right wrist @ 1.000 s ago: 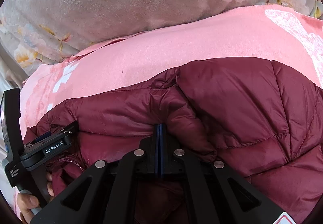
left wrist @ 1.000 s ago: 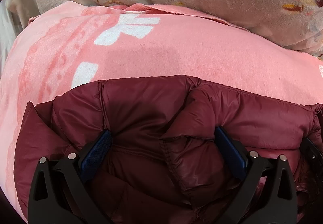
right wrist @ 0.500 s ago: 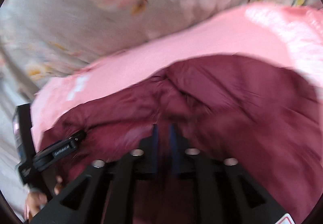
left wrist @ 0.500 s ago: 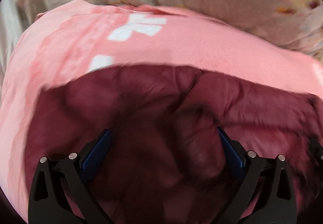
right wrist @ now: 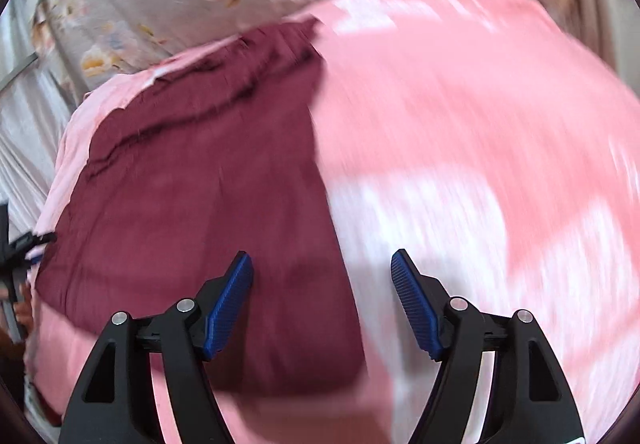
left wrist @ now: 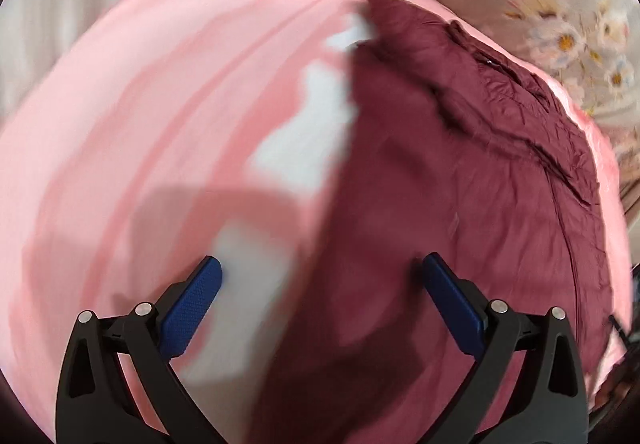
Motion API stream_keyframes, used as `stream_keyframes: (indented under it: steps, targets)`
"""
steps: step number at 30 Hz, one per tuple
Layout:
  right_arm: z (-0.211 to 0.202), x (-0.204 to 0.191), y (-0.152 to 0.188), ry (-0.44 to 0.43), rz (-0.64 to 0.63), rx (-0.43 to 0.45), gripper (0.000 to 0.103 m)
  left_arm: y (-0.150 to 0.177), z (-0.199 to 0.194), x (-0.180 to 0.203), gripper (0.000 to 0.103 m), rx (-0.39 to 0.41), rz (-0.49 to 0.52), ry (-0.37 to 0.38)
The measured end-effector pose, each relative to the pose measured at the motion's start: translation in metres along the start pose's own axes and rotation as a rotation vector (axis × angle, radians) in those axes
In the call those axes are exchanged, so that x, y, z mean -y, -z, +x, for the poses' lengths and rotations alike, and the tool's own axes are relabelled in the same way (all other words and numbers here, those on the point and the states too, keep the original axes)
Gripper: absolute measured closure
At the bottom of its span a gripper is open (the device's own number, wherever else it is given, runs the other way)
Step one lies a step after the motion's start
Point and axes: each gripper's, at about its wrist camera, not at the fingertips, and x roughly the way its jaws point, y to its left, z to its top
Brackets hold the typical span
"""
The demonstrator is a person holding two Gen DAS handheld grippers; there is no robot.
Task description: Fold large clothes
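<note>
Both the left gripper (left wrist: 318,274) and right gripper (right wrist: 322,270), just opened, gape empty above the maroon puffer jacket (right wrist: 200,180), whose springy fold may puff open unpinned.

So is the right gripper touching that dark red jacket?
Apart. The right wrist view shows the right gripper open and empty, its jaws just opened, raised off the jacket.

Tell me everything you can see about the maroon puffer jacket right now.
The maroon puffer jacket is dark wine-red, of smooth, slightly shiny quilted fabric, with stitched seams and puckered folds along its far edge. It lies spread fairly flat on the pink blanket, which shows around its edges. No fingers hold it: the left gripper and right gripper both stand open over it. Motion blur hides finer detail.
</note>
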Motion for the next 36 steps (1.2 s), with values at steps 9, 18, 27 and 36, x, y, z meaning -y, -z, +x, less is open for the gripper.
stream_keyframes:
  steps: [9,18,27,36]
  targets:
    - [-0.015,0.009,0.037,-0.147,0.212,0.072,0.031,0.040,-0.030,-0.003,0.010,0.034,-0.110,0.103]
    - [-0.032,-0.007,0.040,-0.176,0.226,0.079,0.099,0.053,-0.051,0.017,0.093,0.022,-0.116,0.165]
    - [-0.155,-0.017,0.064,-0.298,0.134,0.298,0.100,0.077,-0.172,0.017,0.097,0.172,-0.055,0.266]
    - [-0.264,-0.039,0.036,-0.365,0.047,0.582,0.100,0.069,-0.291,0.029,0.097,0.422,0.009,0.271]
